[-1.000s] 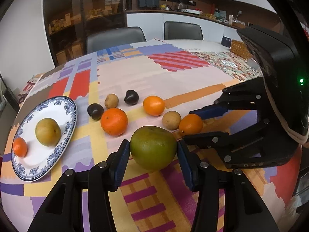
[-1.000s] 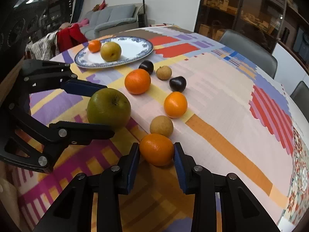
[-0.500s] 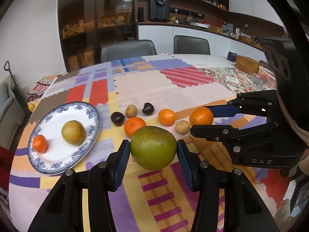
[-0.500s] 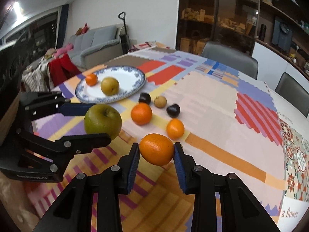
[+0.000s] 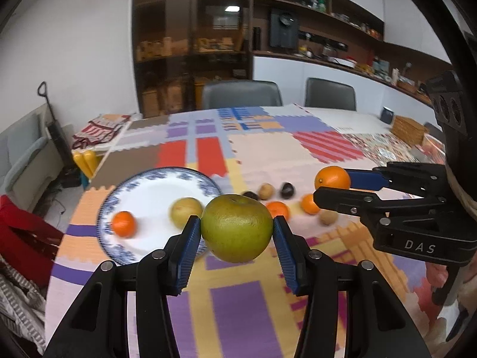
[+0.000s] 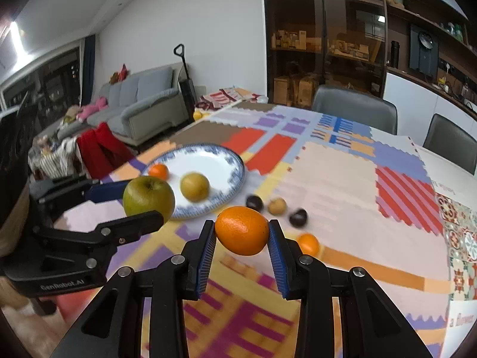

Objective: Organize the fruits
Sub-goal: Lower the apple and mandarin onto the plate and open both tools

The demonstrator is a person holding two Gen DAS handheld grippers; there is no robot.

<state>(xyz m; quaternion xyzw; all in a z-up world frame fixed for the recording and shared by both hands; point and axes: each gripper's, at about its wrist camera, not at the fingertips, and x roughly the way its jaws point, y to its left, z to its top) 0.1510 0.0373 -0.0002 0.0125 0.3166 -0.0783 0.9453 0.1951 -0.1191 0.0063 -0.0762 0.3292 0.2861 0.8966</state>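
My left gripper (image 5: 237, 238) is shut on a green apple (image 5: 237, 228) and holds it high above the table, near the blue-rimmed plate (image 5: 155, 185). The plate carries a small orange (image 5: 123, 223) and a yellow pear (image 5: 186, 208). My right gripper (image 6: 242, 244) is shut on an orange (image 6: 242, 230), also lifted; it shows in the left wrist view (image 5: 332, 178). The apple shows in the right wrist view (image 6: 148, 196), left of the plate (image 6: 232, 161). On the cloth lie oranges (image 5: 308, 204), dark plums (image 6: 254, 202) and small brown fruits (image 6: 277, 205).
The table wears a patchwork cloth (image 5: 268, 149). Grey chairs (image 5: 241, 94) stand at the far side. A sofa (image 6: 140, 107) and red clothing (image 6: 101, 146) lie beyond the table's left edge. A wicker basket (image 5: 408, 129) sits far right.
Both grippers have risen higher with their fruit and shifted left toward the plate. The fruits on the cloth look smaller and farther below.
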